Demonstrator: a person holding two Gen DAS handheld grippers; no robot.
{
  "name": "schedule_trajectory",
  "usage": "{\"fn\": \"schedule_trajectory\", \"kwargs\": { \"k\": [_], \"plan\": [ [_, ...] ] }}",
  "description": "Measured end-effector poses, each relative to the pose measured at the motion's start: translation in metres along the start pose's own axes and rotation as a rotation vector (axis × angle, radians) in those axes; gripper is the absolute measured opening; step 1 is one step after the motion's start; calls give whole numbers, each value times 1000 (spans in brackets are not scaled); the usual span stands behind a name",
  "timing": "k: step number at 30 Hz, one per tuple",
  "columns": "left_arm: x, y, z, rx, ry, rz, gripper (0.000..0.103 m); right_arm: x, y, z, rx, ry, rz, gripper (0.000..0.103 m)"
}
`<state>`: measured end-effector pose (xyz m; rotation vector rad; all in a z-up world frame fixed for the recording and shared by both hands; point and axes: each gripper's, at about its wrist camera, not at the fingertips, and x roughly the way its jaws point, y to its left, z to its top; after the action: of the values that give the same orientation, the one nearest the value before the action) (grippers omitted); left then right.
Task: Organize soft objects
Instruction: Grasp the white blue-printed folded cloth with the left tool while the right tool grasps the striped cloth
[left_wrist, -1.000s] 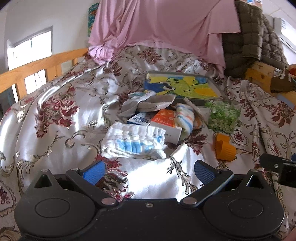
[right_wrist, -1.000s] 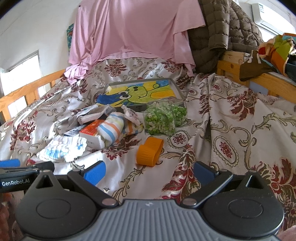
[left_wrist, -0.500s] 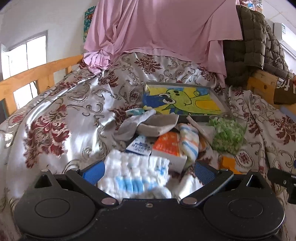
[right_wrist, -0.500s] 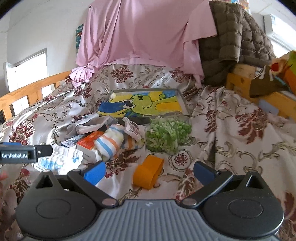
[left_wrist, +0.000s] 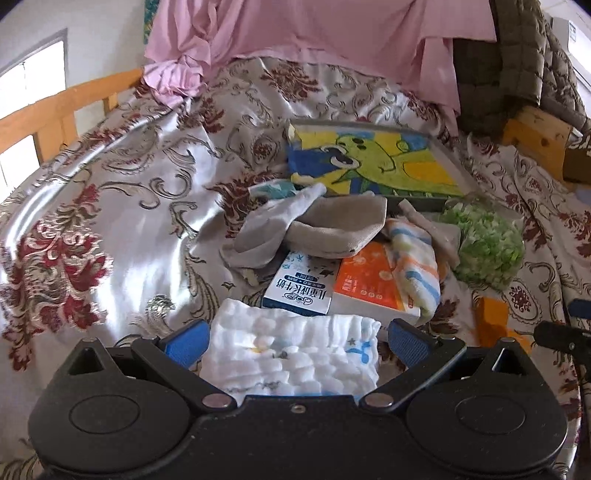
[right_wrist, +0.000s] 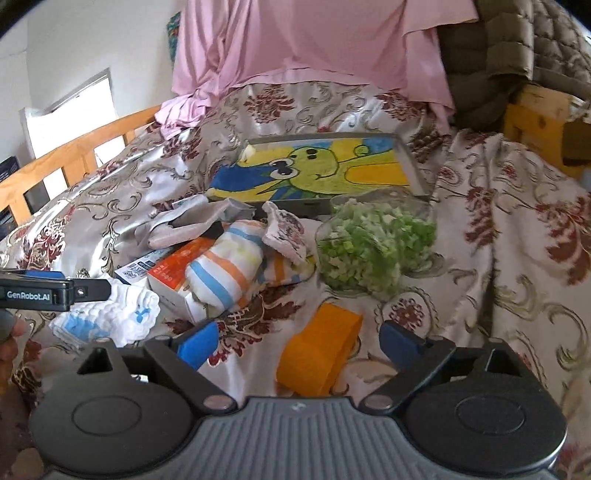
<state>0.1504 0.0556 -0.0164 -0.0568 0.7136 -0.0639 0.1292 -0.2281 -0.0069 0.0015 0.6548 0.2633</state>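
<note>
The floral bedspread (left_wrist: 110, 192) carries the clutter. At twelve o'clock lies the framed cartoon painting (right_wrist: 317, 166). The white muslin cloth (left_wrist: 295, 354) lies at six, between the spread fingers of the left gripper (left_wrist: 295, 338) (pads not pressing it). The right gripper (right_wrist: 297, 338) is closing, its jaws flanking the orange roll (right_wrist: 317, 354).

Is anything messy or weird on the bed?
Yes. The cloths lie in a jumble: a grey cloth and a striped towel are draped over two cartons, and a clear tub of green bits sits among them.
</note>
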Motion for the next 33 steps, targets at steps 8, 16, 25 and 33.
{"fn": "schedule_trajectory", "kwargs": {
  "k": [8,16,25,33],
  "plan": [
    [24,-6,2,53,38,-34,102,33,10,17,-84,-23,86,92],
    [41,-2,-4,66,109,-27,102,70,28,39,-116,9,187,85],
    [54,0,-5,63,157,-46,101,105,36,47,-24,82,240,70],
    [55,6,-6,27,182,-125,98,111,31,43,25,93,279,70]
  ]
}}
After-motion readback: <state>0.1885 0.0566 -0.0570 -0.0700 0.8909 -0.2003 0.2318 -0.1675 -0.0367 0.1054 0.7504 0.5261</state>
